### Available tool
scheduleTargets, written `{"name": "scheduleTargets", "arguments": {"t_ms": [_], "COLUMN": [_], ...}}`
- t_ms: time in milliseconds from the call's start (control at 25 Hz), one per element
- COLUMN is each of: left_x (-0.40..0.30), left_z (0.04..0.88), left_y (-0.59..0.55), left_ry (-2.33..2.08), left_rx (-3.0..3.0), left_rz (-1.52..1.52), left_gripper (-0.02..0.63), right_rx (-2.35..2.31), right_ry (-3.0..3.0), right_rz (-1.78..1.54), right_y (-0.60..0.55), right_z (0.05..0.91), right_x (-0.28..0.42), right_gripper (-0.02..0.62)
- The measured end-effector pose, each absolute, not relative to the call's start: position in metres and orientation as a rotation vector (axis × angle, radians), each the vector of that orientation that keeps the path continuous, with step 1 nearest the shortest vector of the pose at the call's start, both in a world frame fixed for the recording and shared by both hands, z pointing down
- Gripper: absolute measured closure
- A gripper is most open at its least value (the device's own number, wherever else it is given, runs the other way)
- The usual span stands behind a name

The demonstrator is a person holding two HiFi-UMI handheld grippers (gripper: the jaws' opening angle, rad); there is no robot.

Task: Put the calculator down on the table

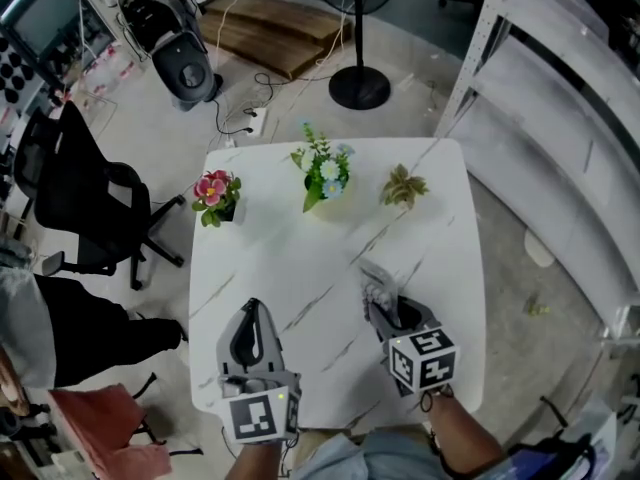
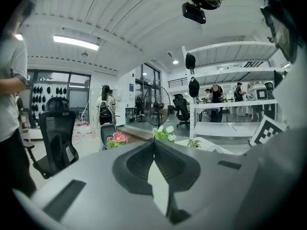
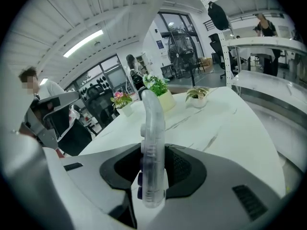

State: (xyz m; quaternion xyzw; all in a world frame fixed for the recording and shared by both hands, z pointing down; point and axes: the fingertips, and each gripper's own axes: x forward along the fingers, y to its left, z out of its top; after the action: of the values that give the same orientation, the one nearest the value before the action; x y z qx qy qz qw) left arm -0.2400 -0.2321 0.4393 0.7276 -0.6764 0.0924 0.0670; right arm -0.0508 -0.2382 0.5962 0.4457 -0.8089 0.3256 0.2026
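My right gripper squeezes the calculator at 5 o'clock on the table. My left gripper, at 7 o'clock, is pinched together, empty.

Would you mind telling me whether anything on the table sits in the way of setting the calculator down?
Nothing visible does. The calculator, gripped in the right claw, is over a bare stretch of the table. The three potted plants stand along its far edge, well clear.

Nearly level left gripper, fingers together; downward-tilted right gripper, fingers tight on the calculator.
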Motion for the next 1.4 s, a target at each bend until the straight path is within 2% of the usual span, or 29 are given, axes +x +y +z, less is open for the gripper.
{"name": "scheduleTargets", "arguments": {"t_ms": [880,1400], "left_x": [-0.244,-0.238], "left_z": [0.444,0.449], "left_y": [-0.257,-0.261], "left_ry": [-2.041,-2.008], "left_rx": [2.163,2.171], "left_rz": [0.285,0.295], "left_gripper": [0.598,0.598], "right_rx": [1.278,1.304], "right_ry": [-2.178,-2.165], "right_rz": [1.246,1.168], "right_y": [-0.263,-0.267], "right_z": [0.618,0.622], "right_x": [-0.041,-0.031], "right_gripper": [0.448,0.425]}}
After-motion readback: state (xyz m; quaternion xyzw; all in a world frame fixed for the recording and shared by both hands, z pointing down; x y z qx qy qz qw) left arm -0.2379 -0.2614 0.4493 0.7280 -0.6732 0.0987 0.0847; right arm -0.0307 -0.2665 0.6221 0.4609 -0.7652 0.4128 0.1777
